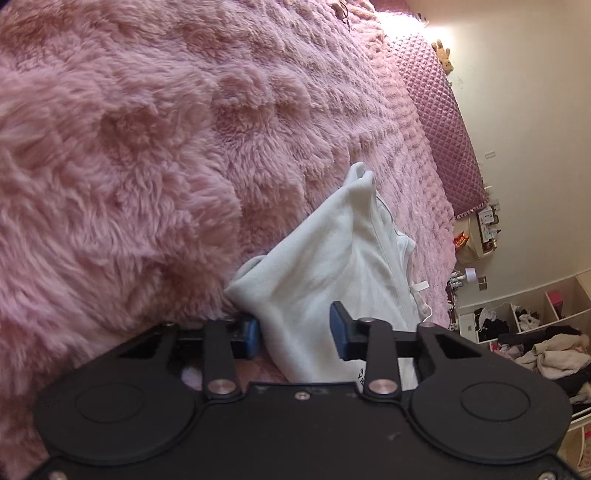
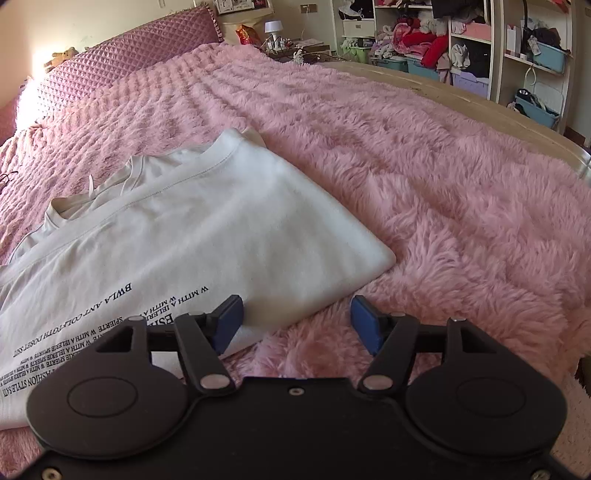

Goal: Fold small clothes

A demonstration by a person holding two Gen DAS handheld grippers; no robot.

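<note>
A white T-shirt (image 2: 192, 236) with black printed text lies partly folded on the pink furry bedspread (image 2: 443, 184). My right gripper (image 2: 297, 323) is open, low over the shirt's near right edge, its left pad (image 2: 229, 321) over the cloth and its right pad over the fur. In the left wrist view the same shirt (image 1: 325, 273) is bunched and runs between the blue pads of my left gripper (image 1: 295, 330). The jaws stand apart with cloth between them, not pinched. The view is rolled sideways.
A quilted purple headboard cushion (image 2: 122, 55) runs along the far side of the bed. Shelves with clothes and bins (image 2: 443, 40) stand beyond the bed's cream edge (image 2: 480, 107). A bedside table with a small lamp (image 2: 273, 29) is at the back.
</note>
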